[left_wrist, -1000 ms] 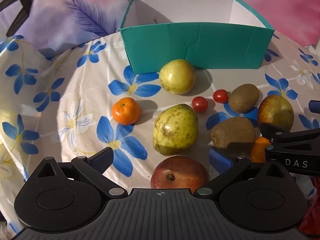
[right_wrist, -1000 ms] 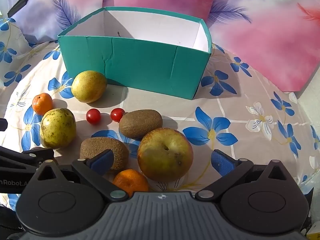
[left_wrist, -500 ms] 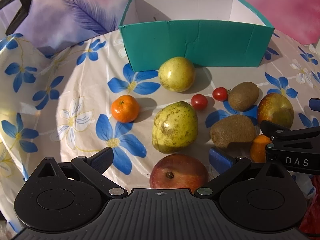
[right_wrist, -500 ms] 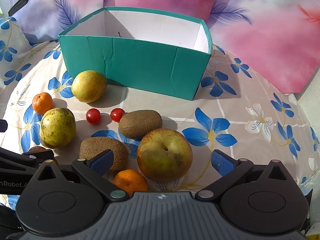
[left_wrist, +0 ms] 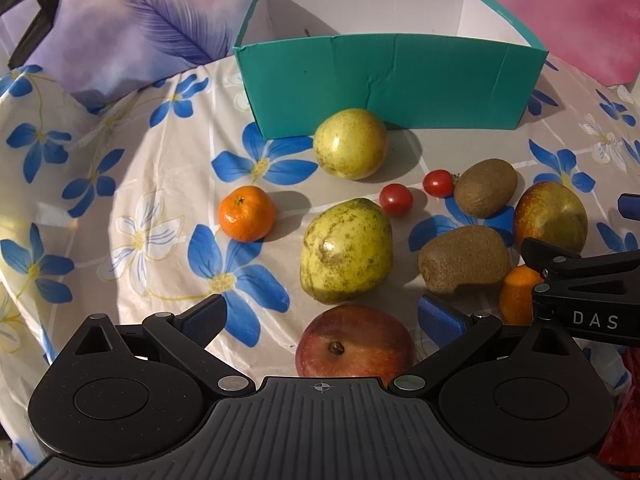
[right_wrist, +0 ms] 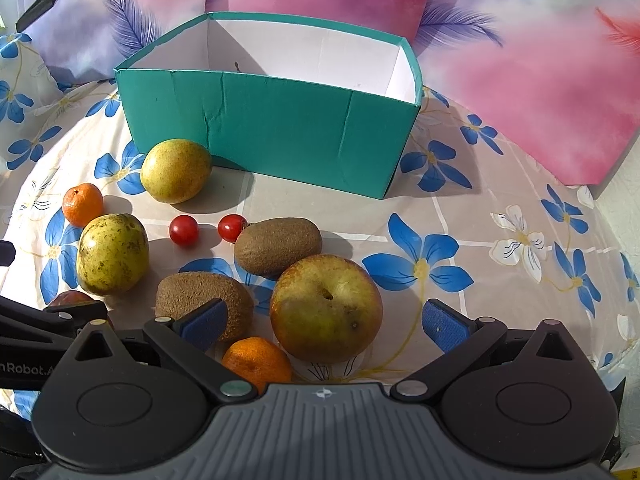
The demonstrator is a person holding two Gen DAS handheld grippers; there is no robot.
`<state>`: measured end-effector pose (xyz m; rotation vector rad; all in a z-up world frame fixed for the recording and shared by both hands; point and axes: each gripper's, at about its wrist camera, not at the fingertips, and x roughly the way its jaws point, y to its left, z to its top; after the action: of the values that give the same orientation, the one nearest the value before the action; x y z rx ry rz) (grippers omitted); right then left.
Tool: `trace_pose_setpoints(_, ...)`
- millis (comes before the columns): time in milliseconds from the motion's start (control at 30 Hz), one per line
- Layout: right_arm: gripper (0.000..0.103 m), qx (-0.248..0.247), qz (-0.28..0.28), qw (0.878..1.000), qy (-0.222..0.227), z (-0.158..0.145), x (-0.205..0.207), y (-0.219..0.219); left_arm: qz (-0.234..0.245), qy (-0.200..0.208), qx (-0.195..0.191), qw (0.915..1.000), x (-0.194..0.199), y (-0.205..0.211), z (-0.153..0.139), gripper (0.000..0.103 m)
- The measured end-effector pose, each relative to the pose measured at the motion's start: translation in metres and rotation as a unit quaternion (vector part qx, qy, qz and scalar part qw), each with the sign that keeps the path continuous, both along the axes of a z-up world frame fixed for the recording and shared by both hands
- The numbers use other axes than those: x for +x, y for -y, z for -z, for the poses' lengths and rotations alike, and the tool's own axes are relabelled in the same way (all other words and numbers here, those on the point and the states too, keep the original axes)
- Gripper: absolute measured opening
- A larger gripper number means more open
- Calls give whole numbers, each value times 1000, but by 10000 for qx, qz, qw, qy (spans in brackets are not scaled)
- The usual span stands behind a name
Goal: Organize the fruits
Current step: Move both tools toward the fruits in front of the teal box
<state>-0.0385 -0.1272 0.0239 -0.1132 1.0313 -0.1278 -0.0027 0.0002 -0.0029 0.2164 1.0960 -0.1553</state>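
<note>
1. One teal box (left_wrist: 384, 84) with white inner walls sits at the upper centre of both views, open at the top; no fruit shows inside it.
2. Two pears: a rounder yellow pear (left_wrist: 351, 143) lies just below the box's front wall, and a speckled pear (left_wrist: 346, 250) lies at the centre of the left wrist view, left of centre in the right wrist view (right_wrist: 112, 254).
3. Two apples: a red apple (left_wrist: 354, 344) lies at the bottom centre of the left wrist view, between the left gripper's fingers; a green-red apple (right_wrist: 326, 307) lies at the lower centre of the right wrist view, between the right gripper's fingers.
4. Two kiwis: the far kiwi (right_wrist: 278, 245) lies just above the green-red apple; the near kiwi (right_wrist: 200, 295) lies left of that apple, partly behind the right gripper's left finger (right_wrist: 204, 322).
5. Two tangerines: one tangerine (left_wrist: 246, 213) lies alone, left of the speckled pear; the second tangerine (right_wrist: 256, 362) sits at the bottom of the right wrist view, beside the green-red apple.
6. Two cherry tomatoes lie side by side between the yellow pear and the far kiwi: left tomato (right_wrist: 184, 229), right tomato (right_wrist: 232, 227).
7. Left gripper (left_wrist: 322, 322): fingers spread wide, holding nothing.
8. Right gripper (right_wrist: 324, 324): fingers spread wide, gripping nothing.
9. All fruit rests on one flowered cloth (left_wrist: 120, 200).
</note>
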Motion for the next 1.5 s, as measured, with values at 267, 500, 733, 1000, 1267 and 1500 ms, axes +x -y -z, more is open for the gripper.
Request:
trace_pose_setpoints(267,103,-17,1,10000,5,1,1,0,14,-36,-49,10000,2,-2,1,103)
trace_pose_setpoints(500,103,-31,0,10000,15,0,2,1,58,-51,-76,9999,3,-2,2,103)
trace_pose_setpoints(733,103,-61,-50,10000,32,-1,1,3,66,-42,-57,10000,3,0,3,103)
trace_pose_setpoints(1000,103,-25,-79,9999,111,-1,-1,5,82,3,-89,9999,1,2,3,103)
trace_pose_setpoints(1267,103,52,-100,9998,182,0,-3,10,150,24,-150,9998,0,4,4,103)
trace_pose_setpoints(1500,103,159,-267,9992,260,1,-7,13,236,53,-165,9996,-5,2,6,103)
